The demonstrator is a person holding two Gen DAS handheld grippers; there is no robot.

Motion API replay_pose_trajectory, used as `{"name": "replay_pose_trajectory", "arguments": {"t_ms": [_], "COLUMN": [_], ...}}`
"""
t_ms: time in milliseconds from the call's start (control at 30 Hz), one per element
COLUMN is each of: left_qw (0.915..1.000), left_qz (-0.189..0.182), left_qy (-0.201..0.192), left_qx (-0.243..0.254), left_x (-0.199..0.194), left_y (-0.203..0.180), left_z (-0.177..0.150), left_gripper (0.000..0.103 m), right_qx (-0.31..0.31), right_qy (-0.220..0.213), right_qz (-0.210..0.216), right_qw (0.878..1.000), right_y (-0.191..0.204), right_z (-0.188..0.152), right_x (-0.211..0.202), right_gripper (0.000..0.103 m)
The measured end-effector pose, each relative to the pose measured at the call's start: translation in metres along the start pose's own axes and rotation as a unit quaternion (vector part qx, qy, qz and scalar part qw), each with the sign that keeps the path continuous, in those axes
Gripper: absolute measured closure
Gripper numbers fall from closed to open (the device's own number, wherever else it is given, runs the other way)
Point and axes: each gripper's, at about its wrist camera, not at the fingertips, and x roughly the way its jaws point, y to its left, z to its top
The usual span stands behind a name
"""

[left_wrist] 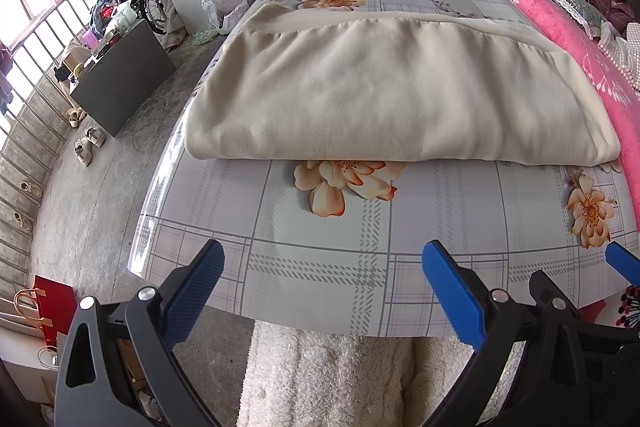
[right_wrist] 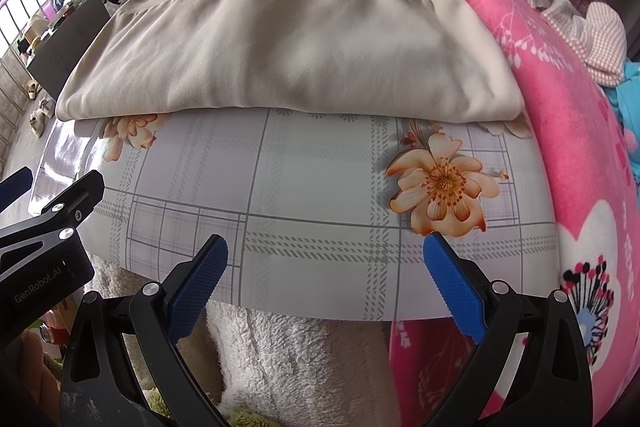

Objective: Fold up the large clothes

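Both grippers hang back at the near edge of the table [left_wrist: 320, 291], gripping nothing. Left gripper [left_wrist: 322, 287] has its blue pads spread wide; right gripper [right_wrist: 325, 283] is just as wide apart. The beige garment [left_wrist: 384, 95] lies folded across the middle of the table, its right end beside the pink blanket [right_wrist: 568, 131]

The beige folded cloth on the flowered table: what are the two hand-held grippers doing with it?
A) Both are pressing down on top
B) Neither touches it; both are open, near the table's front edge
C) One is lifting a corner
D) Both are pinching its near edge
B: the left hand-held gripper and right hand-held gripper stand open, apart from the beige folded cloth, above the flowered table.
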Motion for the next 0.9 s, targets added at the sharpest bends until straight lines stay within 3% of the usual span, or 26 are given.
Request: {"name": "replay_pose_trajectory", "arguments": {"t_ms": [900], "left_qw": [1.0], "left_qz": [-0.001], "left_qy": [0.0], "left_qx": [-0.001], "left_x": [-0.0025], "left_y": [0.0011], "left_z": [0.0009], "left_gripper": [0.006], "right_qx": [-0.001], "right_qy": [-0.001], "right_qz": [0.002], "right_qw": [1.0], "right_y": [-0.0001], "right_z": [0.0003], "right_x": [0.0004], "right_gripper": [0.009]}}
